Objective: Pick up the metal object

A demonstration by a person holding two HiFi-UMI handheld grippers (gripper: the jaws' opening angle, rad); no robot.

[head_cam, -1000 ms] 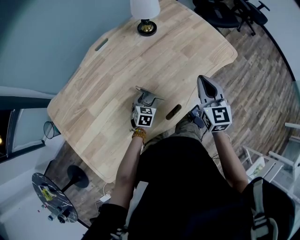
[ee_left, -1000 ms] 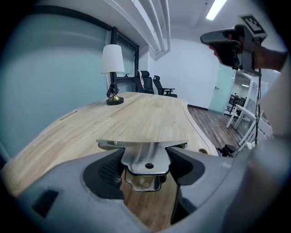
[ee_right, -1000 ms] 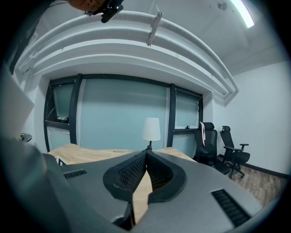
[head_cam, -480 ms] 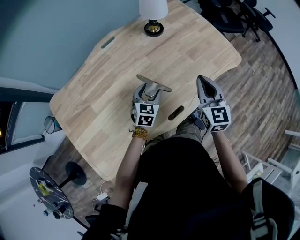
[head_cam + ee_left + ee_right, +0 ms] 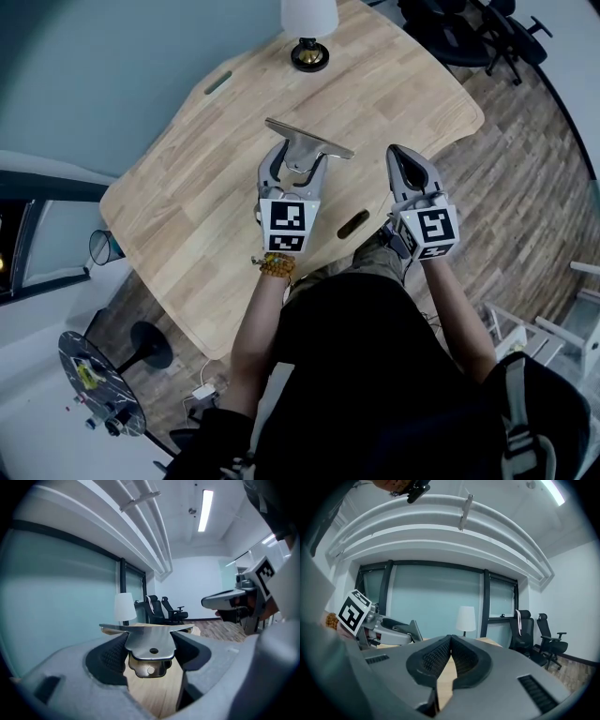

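The metal object is a flat T-shaped steel bracket with a hinged tab, held clear above the wooden desk. My left gripper is shut on its stem; in the left gripper view the metal object sits clamped between the black pads, its crossbar level in front of them. My right gripper hovers to the right over the desk's near edge, shut with nothing in it. In the right gripper view its pads meet, and the left gripper shows at the left.
A white-shaded table lamp stands at the desk's far edge. The desk has a cable slot near me and another slot at the far left. Office chairs stand beyond the desk on the wood floor.
My left gripper has lifted the metal object off the desk and carried it up and away from me. The right gripper has shifted only slightly.
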